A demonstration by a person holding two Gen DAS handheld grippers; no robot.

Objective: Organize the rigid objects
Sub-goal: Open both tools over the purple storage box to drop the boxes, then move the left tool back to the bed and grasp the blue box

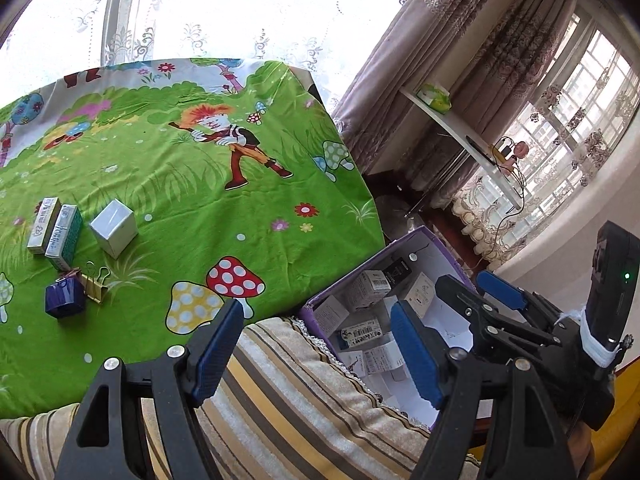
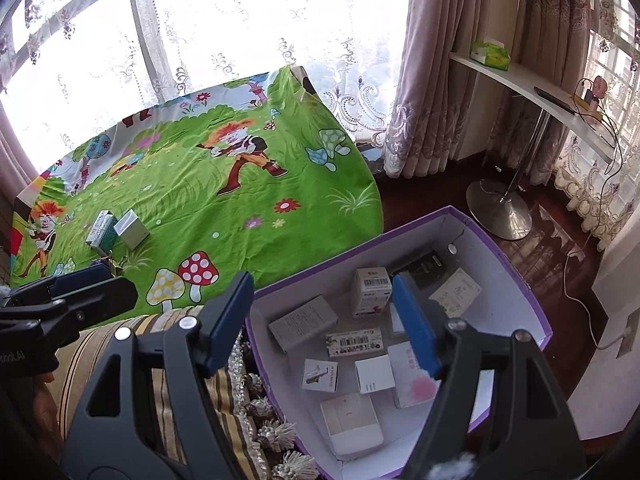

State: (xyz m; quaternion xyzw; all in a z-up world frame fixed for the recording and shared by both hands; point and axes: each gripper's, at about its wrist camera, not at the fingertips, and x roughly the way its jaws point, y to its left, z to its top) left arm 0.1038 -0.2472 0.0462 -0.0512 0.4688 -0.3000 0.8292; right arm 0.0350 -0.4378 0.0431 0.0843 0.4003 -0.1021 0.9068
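A purple-edged cardboard box (image 2: 516, 280) with a white inside sits beside the table and holds several small cartons. My right gripper (image 2: 324, 320) is open and empty above the box. My left gripper (image 1: 316, 356) is open and empty over a striped cushion (image 1: 288, 384), between the table and the box (image 1: 436, 240). On the green cartoon tablecloth (image 1: 208, 208) lie a silver box (image 1: 115, 227), two slim cartons (image 1: 56, 232), a dark blue box (image 1: 65, 299) and gold binder clips (image 1: 96, 284). The right gripper (image 1: 492, 300) also shows in the left wrist view.
The striped cushion (image 2: 160, 360) with tassels lies between table and box. A white shelf (image 2: 540, 96) on a metal stand (image 2: 500, 212) stands at the right with a tissue pack and cables. Curtains and windows surround the area. The floor is dark wood.
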